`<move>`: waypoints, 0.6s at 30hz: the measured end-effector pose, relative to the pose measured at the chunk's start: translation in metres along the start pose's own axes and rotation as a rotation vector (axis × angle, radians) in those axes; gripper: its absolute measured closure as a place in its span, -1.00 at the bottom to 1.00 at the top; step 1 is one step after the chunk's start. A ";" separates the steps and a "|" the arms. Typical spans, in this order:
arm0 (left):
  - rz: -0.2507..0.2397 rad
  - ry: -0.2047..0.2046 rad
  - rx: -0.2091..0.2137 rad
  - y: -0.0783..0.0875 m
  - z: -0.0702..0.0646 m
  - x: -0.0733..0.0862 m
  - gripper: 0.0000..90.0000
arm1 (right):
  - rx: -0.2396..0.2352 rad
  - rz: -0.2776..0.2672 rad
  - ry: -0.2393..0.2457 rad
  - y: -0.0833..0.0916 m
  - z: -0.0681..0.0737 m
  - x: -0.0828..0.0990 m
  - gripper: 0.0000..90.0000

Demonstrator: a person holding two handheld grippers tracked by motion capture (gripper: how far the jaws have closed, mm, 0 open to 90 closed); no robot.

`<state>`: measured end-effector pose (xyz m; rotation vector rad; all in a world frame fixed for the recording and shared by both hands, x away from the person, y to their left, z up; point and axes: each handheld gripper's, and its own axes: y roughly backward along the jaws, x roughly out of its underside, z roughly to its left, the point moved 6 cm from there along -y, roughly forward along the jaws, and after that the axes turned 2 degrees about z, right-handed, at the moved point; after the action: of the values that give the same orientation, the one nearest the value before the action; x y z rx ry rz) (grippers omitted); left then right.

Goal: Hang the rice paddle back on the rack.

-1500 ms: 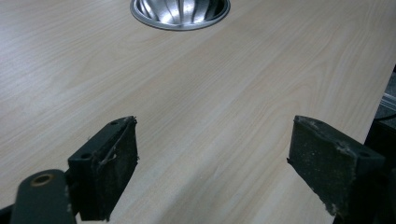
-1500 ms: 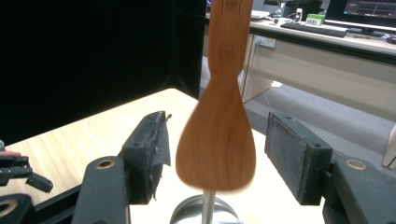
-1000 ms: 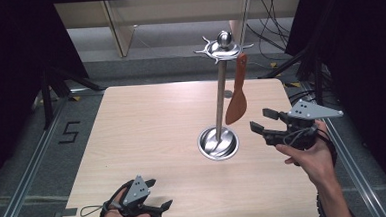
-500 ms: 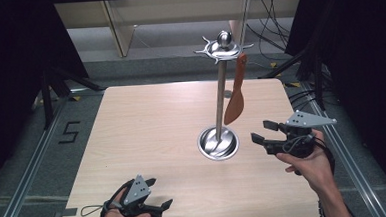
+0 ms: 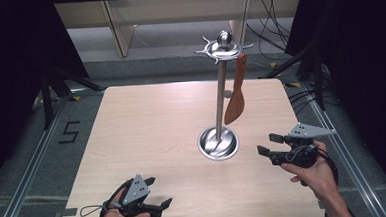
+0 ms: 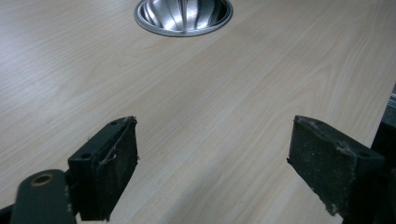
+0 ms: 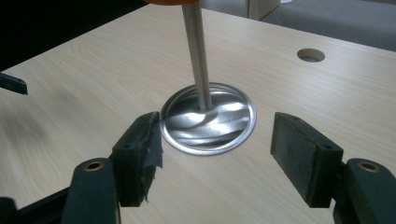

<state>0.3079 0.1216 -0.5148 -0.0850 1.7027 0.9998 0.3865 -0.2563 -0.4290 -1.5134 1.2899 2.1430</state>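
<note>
2 hand-held grippers, left hand-held gripper (image 5: 158, 193) and right hand-held gripper (image 5: 265, 143), gape empty beside the utensil stand (image 5: 219, 141).

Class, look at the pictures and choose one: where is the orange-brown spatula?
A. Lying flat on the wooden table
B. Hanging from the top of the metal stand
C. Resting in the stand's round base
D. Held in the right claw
B: in the high view the orange-brown spatula hangs from a hook on the silver metal stand, its blade clear of the light wooden table.
</note>
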 end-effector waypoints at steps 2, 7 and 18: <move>0.021 -0.017 -0.008 0.000 0.002 0.002 -0.67 | -0.037 0.018 -0.059 -0.001 0.006 0.002 -0.24; -0.007 -0.011 0.000 0.000 0.001 0.000 -0.67 | -0.033 0.028 -0.019 -0.004 0.006 0.006 -0.25; -0.010 -0.028 -0.007 -0.001 0.001 0.000 -0.67 | -0.062 0.053 -0.048 -0.009 0.013 0.020 -0.28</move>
<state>0.3093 0.1221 -0.5152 -0.0842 1.6722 0.9950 0.3746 -0.2465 -0.4497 -1.4573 1.2737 2.2577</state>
